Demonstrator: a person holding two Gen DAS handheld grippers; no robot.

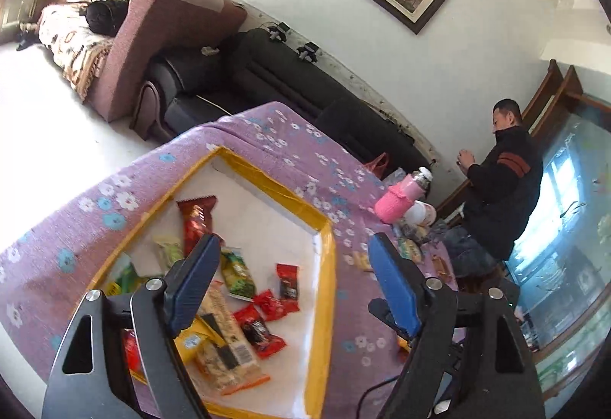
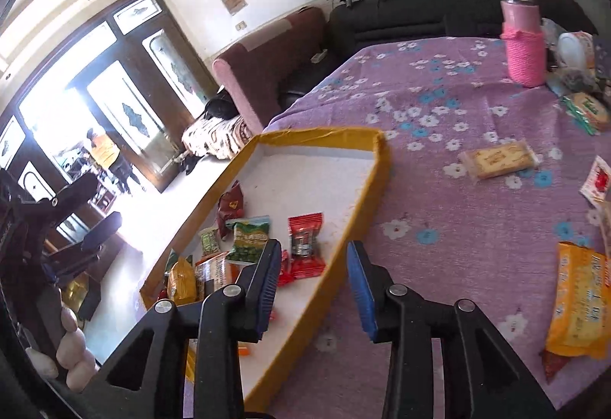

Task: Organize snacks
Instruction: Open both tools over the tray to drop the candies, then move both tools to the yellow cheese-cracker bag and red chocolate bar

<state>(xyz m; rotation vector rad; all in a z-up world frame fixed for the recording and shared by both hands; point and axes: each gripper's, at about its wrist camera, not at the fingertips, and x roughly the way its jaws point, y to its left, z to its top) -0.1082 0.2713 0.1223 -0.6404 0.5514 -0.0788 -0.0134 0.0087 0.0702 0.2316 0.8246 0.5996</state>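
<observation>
The left gripper (image 1: 294,285) hangs above the yellow-rimmed tray (image 1: 326,266) with its fingers wide apart and nothing between them. The right gripper (image 2: 315,289) straddles the tray's right rim, its fingers also apart and empty.

Most snacks already lie in the tray: a long red packet (image 1: 196,224) at 12 o'clock, green packets (image 1: 236,272) at centre, small red packets (image 1: 273,304) at 3 o'clock. In the right wrist view, several remain on the purple flowered worktop (image 2: 458,220): a clear-wrapped biscuit pack (image 2: 498,159) at 1 o'clock from the tray, a large orange packet (image 2: 580,300) at 3 o'clock near the frame edge, and a small white-and-red sachet (image 2: 597,182) between them. A pink bottle (image 2: 523,37) stands at the far end.

Handling, by estimate: the packets are light, with thin, slick, crinkling film. The biscuit pack is stiff but brittle inside; grip across its short width at mid-length, with moderate pressure. The orange packet appears soft and may sag; grip near its middle. The cloth can bunch under the fingers.
</observation>
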